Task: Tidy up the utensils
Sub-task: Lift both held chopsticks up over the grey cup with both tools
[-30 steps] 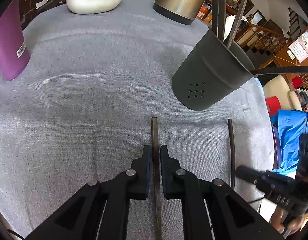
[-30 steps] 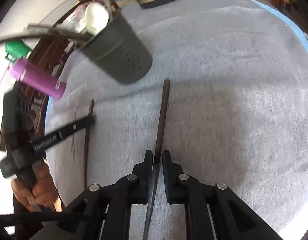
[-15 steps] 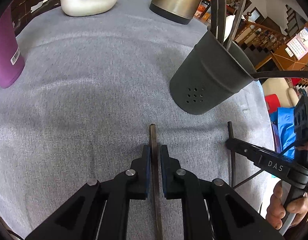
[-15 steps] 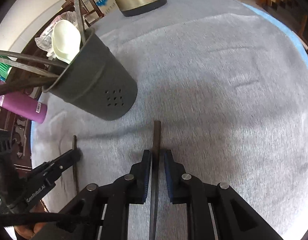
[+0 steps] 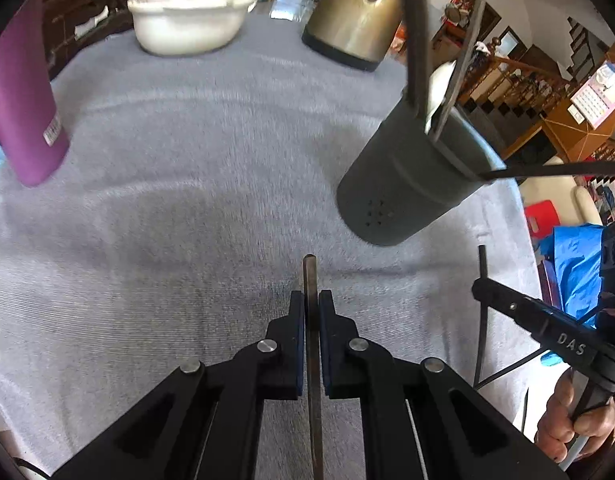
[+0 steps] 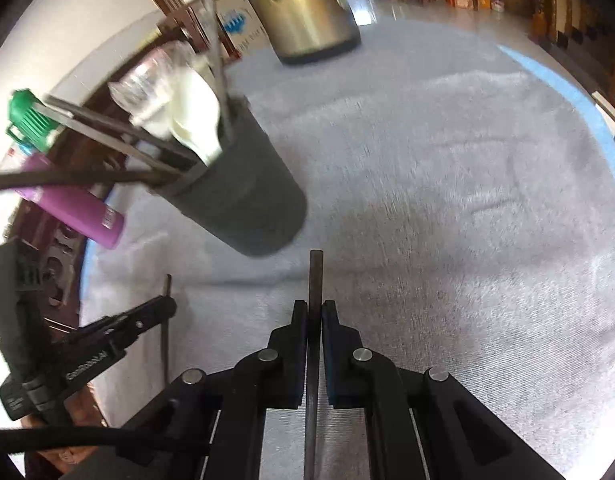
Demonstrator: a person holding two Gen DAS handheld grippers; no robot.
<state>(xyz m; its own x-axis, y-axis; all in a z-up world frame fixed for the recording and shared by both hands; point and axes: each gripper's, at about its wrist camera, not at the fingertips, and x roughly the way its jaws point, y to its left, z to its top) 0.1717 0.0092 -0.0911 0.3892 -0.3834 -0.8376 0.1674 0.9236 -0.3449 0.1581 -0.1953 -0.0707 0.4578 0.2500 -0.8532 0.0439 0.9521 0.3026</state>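
Left fingers [image 5: 297, 312] pinching chopstick [image 5: 310, 280], utensil holder [image 5: 411, 188] near, grey cloth [image 5: 167, 200] open leftward

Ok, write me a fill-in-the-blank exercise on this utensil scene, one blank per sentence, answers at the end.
1. Each claw, left claw and right claw, is shut on one thin dark ____.
2. The dark grey perforated metal holder already holds a white plastic ____ among dark sticks.
3. The tall plastic bottle on the grey cloth is ____ in colour.
4. The cream plastic basin stands beside a gold-coloured metal ____.

Answers: chopstick; spoon; purple; kettle
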